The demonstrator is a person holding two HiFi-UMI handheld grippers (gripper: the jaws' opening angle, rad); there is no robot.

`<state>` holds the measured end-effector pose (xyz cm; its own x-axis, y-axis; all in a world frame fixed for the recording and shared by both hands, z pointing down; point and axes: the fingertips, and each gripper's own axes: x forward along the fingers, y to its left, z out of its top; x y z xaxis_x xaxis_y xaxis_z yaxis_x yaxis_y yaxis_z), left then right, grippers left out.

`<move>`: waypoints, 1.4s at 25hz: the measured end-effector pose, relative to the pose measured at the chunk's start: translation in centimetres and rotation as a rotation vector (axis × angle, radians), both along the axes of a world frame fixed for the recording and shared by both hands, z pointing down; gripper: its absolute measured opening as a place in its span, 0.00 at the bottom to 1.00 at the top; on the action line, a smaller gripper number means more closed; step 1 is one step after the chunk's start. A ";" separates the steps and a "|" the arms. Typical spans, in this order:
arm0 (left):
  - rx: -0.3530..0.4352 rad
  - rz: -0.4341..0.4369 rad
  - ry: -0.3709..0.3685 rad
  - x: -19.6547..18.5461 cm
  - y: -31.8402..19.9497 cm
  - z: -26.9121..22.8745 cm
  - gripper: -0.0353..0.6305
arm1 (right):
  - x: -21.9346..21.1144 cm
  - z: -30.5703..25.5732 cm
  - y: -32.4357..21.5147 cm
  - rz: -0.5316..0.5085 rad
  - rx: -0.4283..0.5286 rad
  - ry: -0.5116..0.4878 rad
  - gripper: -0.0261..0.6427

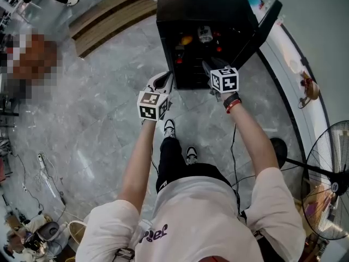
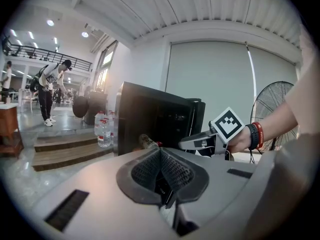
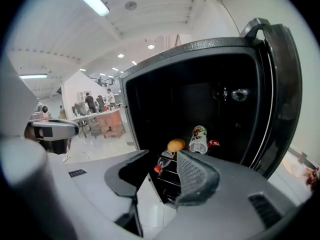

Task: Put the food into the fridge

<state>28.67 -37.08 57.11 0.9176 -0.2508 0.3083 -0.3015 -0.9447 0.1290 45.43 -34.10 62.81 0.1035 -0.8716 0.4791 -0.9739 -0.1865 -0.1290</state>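
Food's already in the fridge (image 1: 202,10): orange (image 3: 176,145), can (image 3: 199,139) and a red-capped bottle (image 3: 158,168) on the wire shelf, door (image 3: 280,84) open. Left hand-held gripper (image 2: 161,166) is closed on nothing; right hand-held gripper (image 3: 161,156) has jaws apart, empty, just outside the opening. Risk: the orange looks free to roll, so a hard door swing could knock it off the shelf or block the door.
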 end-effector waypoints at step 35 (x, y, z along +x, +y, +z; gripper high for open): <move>0.110 -0.080 0.069 -8.0 8.1 -11.7 0.08 | -7.4 -14.4 13.6 -0.022 0.160 0.091 0.08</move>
<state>20.64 -28.95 45.43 0.9114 -0.3528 0.2120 -0.3705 -0.9275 0.0493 38.04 -20.47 48.40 0.1196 -0.9386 0.3235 -0.9866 -0.1487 -0.0668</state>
